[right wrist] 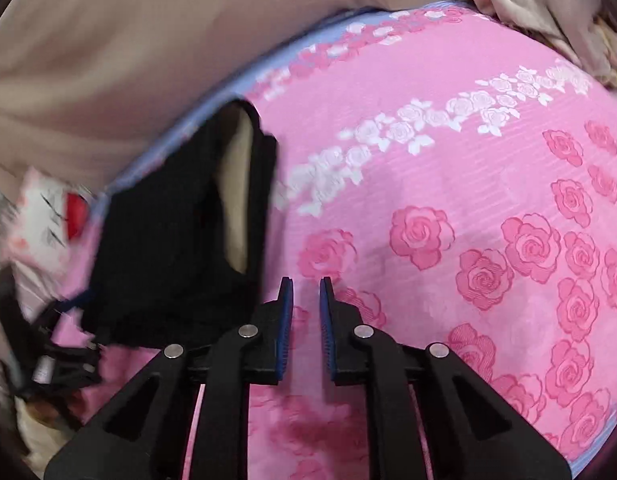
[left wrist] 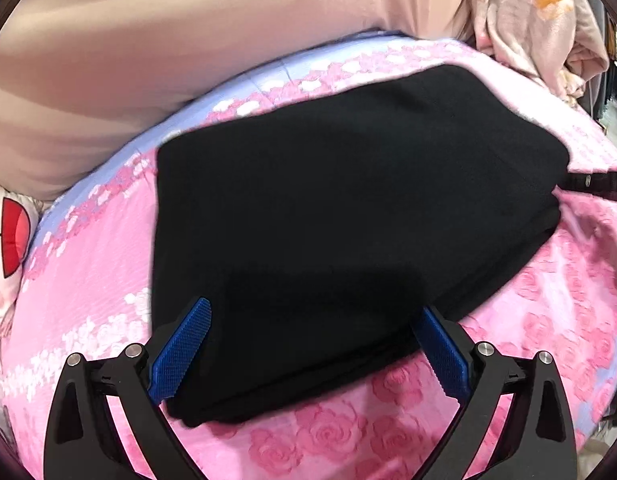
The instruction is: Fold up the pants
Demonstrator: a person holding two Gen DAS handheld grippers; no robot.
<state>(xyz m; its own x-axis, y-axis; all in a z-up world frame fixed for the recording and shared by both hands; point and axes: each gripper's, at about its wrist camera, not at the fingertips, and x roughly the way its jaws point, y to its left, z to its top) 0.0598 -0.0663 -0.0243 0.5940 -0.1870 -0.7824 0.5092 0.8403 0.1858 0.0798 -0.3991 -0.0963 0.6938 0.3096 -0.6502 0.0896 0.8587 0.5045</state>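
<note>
The pink rose-printed bedspread with a pale blue border (left wrist: 108,280) fills most of both views, and the black pants, folded into a thick rectangular stack (left wrist: 328,220), lie on it toward the far left side, close to the blue border. There is one bedspread, one pair of pants and two grippers. Beyond the border hang beige curtain-like folds (left wrist: 108,60); one white cartoon-face cushion with a red patch (left wrist: 8,232) sits at the far left and one crumpled pale floral cloth (left wrist: 540,32) at the far right.

The fold looks nearly finished, so the step in hand is probably tidying the stack. To do it well, press or nudge the edges square without dragging the top layer, since the layered near edge could slide apart. In the right wrist view a pale lining shows at an opening on the stack's right side, which may want tucking flat.

The left gripper (left wrist: 312,340) has its blue pads spread wide, straddling the near edge of the pants without pinching it. The right gripper (right wrist: 306,300) has its pads drawn almost together on nothing, above bare bedspread just right of the pants.
</note>
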